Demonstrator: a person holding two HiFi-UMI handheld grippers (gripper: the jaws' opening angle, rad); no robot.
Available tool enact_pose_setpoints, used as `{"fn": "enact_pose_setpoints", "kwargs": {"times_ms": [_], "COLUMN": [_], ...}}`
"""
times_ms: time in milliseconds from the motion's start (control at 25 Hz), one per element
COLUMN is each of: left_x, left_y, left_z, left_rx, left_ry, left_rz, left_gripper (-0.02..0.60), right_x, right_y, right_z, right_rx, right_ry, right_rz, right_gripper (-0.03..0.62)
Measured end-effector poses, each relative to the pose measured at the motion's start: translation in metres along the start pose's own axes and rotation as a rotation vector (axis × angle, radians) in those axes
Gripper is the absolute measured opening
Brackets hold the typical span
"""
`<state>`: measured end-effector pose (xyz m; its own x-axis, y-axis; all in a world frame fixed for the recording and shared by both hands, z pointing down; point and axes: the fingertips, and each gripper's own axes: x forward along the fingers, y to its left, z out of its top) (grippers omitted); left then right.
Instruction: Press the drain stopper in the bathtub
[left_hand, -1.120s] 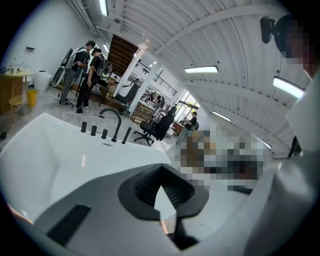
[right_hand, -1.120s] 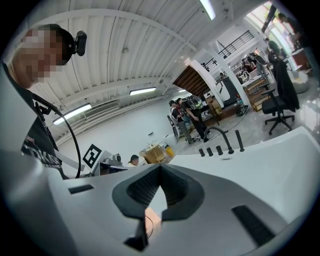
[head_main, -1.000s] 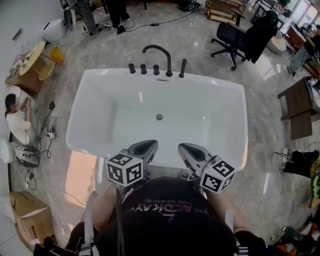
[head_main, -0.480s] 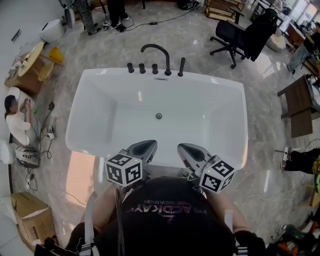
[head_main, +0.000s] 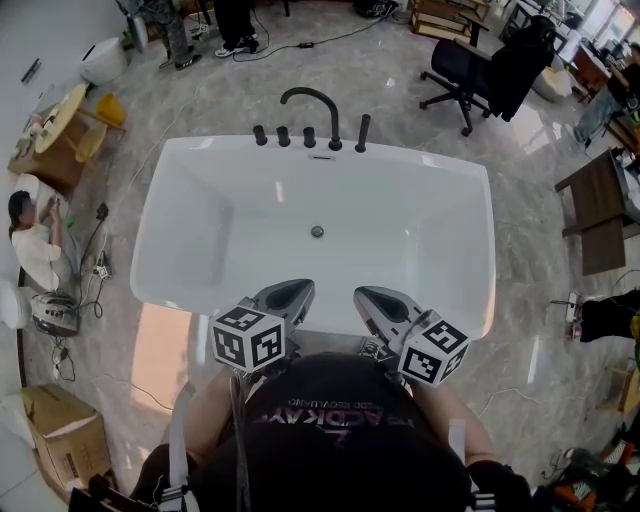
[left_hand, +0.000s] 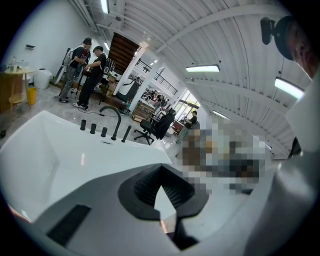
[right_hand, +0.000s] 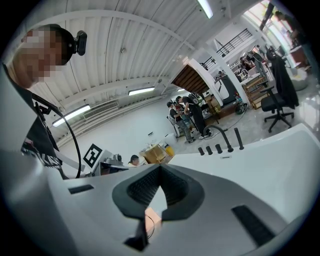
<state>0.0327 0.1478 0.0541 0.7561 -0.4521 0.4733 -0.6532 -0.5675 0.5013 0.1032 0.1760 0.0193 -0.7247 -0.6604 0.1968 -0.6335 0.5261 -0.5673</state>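
Note:
The white bathtub (head_main: 160, 240) fills the middle of the head view, and its small round drain stopper (head_main: 317, 232) sits on the tub floor, centred. A black arched faucet (head_main: 312, 108) with several black knobs stands on the far rim. My left gripper (head_main: 288, 295) and right gripper (head_main: 378, 300) hover side by side over the near rim, well short of the stopper. Both are shut with nothing held. In the left gripper view my left gripper (left_hand: 161, 170) points over the tub (left_hand: 45, 150) toward the faucet (left_hand: 116, 120); the right gripper (right_hand: 160, 169) faces the faucet (right_hand: 222, 136) too.
A black office chair (head_main: 470, 75) stands beyond the tub's far right corner, and a dark wooden table (head_main: 600, 215) is at the right. A person sits on the floor at the left (head_main: 35, 245) beside cables. A cardboard box (head_main: 55, 435) lies at the lower left.

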Motion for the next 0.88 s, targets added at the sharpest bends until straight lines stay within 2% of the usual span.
{"fn": "enact_pose_setpoints", "kwargs": {"times_ms": [880], "left_x": [-0.0067], "left_y": [0.0028], "left_z": [-0.0008], "left_rx": [0.003], "left_ry": [0.001], "left_rz": [0.001], "left_gripper": [0.003], "right_x": [0.0041], "right_y": [0.0056], "right_z": [-0.0031], "right_rx": [0.003], "right_ry": [-0.001], "right_rz": [-0.002], "right_gripper": [0.011]}}
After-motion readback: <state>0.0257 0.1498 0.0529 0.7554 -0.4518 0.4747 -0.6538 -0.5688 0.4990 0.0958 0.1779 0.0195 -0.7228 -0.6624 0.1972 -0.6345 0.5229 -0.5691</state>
